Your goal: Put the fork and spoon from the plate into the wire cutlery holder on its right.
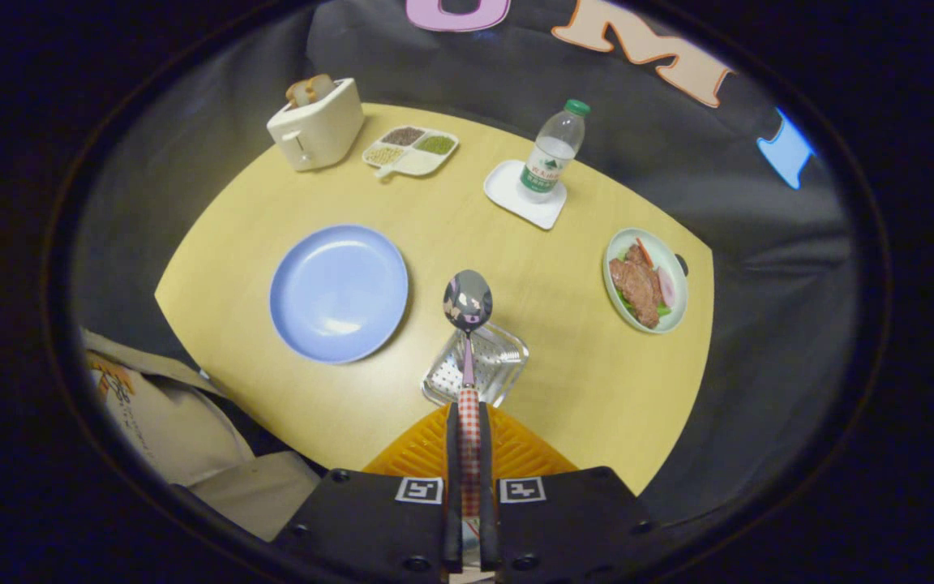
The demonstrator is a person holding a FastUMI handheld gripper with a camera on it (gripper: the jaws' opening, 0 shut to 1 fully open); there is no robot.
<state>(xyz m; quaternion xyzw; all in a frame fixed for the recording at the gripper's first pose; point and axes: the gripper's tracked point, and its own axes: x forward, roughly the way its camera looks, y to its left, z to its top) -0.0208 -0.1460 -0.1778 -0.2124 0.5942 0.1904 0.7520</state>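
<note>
My gripper (469, 418) is shut on the red-and-white checked handle of a spoon (468, 302). The spoon points forward, its shiny bowl raised above the table. Right under it, just ahead of the fingers, stands the wire cutlery holder (495, 361), a square metal mesh cup seen from above. The blue plate (339, 292) lies to the left of the holder with nothing on it. I cannot make out a fork inside the holder.
On the round yellow table (564, 381) stand a white toaster (317, 123), a divided dish of grains (410, 149), a water bottle (553, 154) on a white coaster, and a plate of meat (645, 280) to the right. A tan bag (159, 405) sits left of the table.
</note>
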